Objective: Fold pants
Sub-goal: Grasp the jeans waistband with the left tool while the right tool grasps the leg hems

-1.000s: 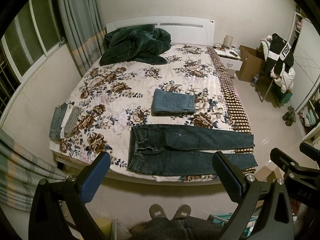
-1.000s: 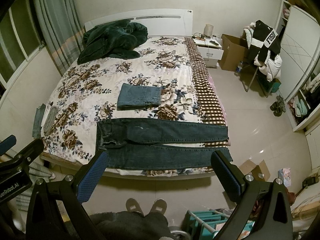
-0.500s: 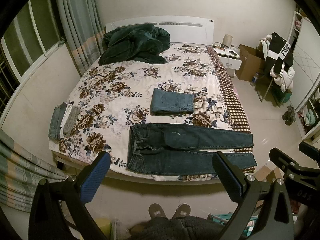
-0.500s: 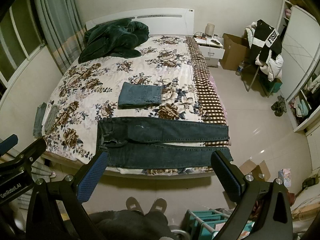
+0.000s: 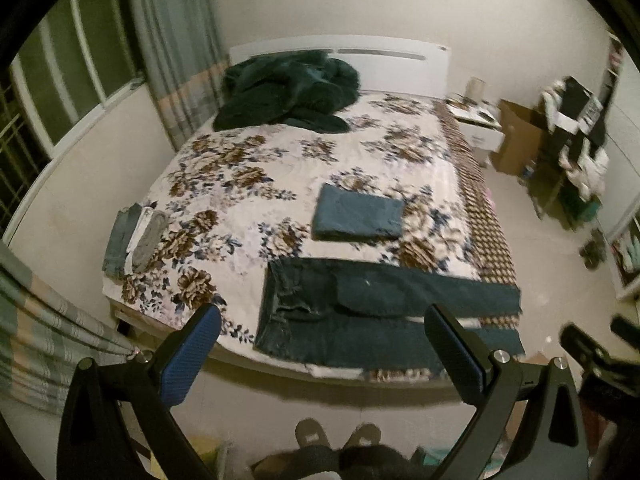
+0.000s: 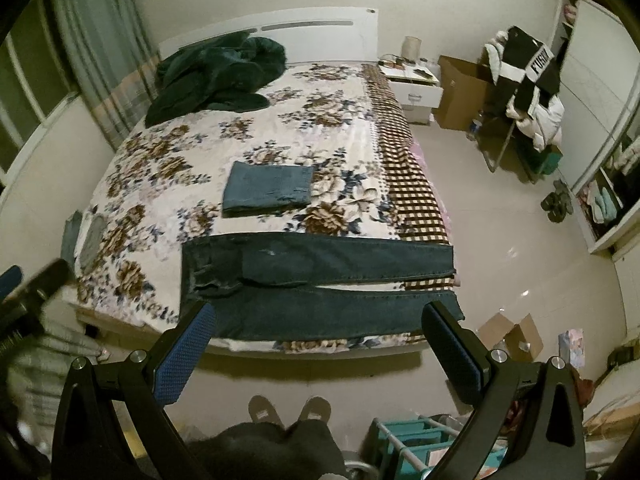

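Dark blue jeans (image 5: 360, 304) lie flat along the near edge of the floral bed (image 5: 256, 168), waist to the left, legs to the right; they also show in the right wrist view (image 6: 320, 280). A folded pair of jeans (image 5: 356, 216) lies behind them mid-bed, seen too in the right wrist view (image 6: 268, 190). My left gripper (image 5: 320, 348) is open and empty, held in the air before the bed's foot. My right gripper (image 6: 320, 344) is open and empty at the same height, to the right.
A dark green blanket (image 5: 288, 92) is heaped by the headboard. Small folded clothes (image 5: 134, 240) lie at the bed's left edge. A nightstand (image 6: 414, 88), cardboard box (image 6: 460, 88), clothes-laden chair (image 6: 528, 92) and teal rack (image 6: 412, 444) stand on the right floor. The person's slippers (image 6: 288, 408) are below.
Both grippers have moved forward towards the bed and a little lower; the jeans look larger. The left view has swung slightly right. Nothing was taken hold of.
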`<action>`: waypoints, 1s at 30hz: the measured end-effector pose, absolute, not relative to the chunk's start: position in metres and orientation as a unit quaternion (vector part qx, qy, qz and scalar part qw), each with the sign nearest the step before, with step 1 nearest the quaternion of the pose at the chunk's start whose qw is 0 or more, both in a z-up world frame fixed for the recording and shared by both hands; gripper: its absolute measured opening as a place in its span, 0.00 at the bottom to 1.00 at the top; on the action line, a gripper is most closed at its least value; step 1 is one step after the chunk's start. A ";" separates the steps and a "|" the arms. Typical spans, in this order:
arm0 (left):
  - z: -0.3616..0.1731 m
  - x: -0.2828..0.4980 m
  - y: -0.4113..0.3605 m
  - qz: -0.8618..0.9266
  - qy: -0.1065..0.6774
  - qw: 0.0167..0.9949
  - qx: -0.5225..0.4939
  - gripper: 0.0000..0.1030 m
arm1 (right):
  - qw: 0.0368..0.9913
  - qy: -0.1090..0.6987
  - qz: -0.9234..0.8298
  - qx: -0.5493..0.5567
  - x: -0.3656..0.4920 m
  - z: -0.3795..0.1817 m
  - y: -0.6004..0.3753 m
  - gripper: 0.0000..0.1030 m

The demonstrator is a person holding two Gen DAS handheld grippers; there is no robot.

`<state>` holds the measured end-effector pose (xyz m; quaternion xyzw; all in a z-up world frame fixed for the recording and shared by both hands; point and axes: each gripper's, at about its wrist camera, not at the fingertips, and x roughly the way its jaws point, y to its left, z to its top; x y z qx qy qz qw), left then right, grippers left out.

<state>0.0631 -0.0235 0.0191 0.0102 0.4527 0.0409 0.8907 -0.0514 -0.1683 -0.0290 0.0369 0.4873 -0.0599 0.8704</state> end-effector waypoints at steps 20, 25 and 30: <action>-0.287 0.324 0.052 0.194 0.642 0.734 -0.105 1.00 | 0.727 0.601 -0.219 0.250 0.223 -0.343 -0.346 1.00; -0.386 0.382 0.091 0.248 0.662 0.683 -0.186 1.00 | 0.676 0.629 -0.262 0.281 0.294 -0.447 -0.380 1.00; -0.483 0.416 0.133 0.293 0.679 0.616 -0.271 0.86 | 0.633 0.648 -0.306 0.294 0.331 -0.534 -0.409 1.00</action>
